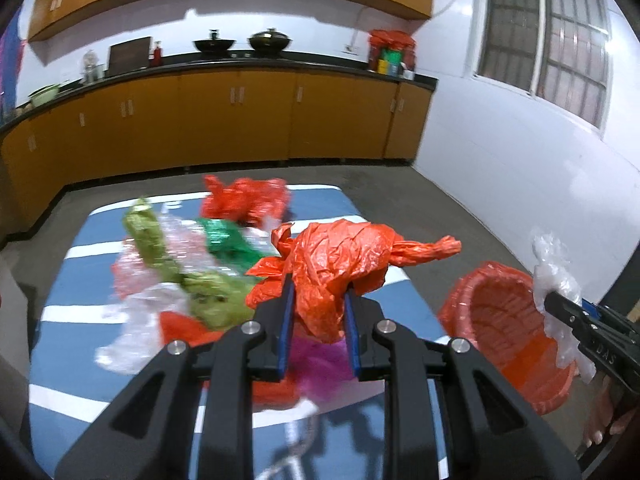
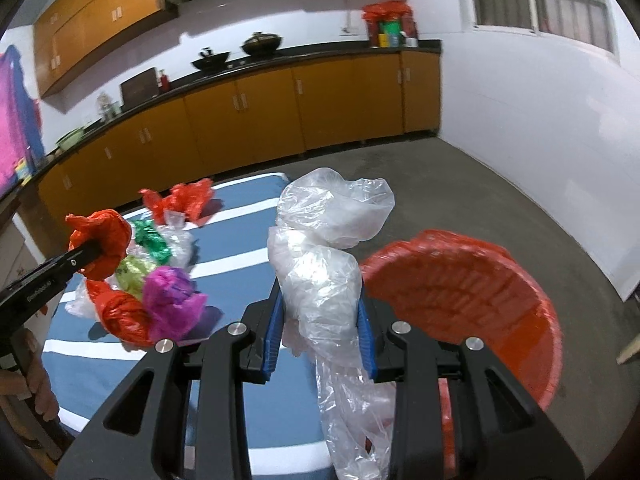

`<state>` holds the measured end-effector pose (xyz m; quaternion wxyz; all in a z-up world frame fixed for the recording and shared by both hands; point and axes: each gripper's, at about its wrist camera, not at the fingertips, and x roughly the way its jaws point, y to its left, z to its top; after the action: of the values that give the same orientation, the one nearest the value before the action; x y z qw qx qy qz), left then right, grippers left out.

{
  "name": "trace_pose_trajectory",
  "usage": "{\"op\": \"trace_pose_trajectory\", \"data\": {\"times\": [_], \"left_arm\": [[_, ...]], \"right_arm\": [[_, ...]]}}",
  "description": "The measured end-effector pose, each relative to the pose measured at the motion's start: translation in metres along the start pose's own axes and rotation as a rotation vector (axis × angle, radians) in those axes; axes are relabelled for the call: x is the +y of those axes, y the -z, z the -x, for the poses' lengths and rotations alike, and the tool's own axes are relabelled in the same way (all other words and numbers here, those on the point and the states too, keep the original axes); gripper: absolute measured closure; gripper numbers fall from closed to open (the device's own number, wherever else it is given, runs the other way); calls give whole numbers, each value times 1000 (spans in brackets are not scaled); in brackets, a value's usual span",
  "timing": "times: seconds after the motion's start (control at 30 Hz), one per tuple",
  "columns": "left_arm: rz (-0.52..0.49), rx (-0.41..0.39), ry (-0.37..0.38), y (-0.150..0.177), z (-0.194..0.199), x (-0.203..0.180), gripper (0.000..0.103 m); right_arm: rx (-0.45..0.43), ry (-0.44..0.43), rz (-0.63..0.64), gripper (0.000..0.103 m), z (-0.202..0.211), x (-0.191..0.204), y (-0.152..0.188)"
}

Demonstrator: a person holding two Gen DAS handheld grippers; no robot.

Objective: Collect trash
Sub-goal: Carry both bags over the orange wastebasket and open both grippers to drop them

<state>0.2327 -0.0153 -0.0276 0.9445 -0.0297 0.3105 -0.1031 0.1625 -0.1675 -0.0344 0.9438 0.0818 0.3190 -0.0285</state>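
L tongs [image 1: 316, 312] are gripping a crumpled orange bag [image 1: 340, 260] above the blue striped worktop [image 1: 72, 288]. R tongs [image 2: 320, 320] are clamping a clear bag [image 2: 320, 272]. Red-lined bin [image 2: 480, 292] is sitting on the floor at 3 o'clock from the worktop. More bags [image 1: 176, 276] are lying w/ the pile at 10 o'clock of the L tongs.

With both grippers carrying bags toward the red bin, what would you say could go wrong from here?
1. The clear plastic bag hangs loose below the right gripper; its tail could catch the red bin's rim.
2. The left gripper pinches only part of the orange bag, which might slip free.
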Motion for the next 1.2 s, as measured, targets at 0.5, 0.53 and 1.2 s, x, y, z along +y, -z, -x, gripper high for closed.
{"op": "trace_pose_trajectory", "data": {"times": [0.5, 0.53, 1.2], "left_arm": [[-125, 77, 207, 2, -50, -112, 80], [-131, 84, 223, 3, -54, -120, 80], [-206, 175, 379, 18, -97, -193, 68]], "right_arm": [[15, 129, -139, 70, 12, -78, 13], [14, 133, -147, 70, 12, -81, 13], [-8, 107, -284, 66, 12, -124, 11]]}}
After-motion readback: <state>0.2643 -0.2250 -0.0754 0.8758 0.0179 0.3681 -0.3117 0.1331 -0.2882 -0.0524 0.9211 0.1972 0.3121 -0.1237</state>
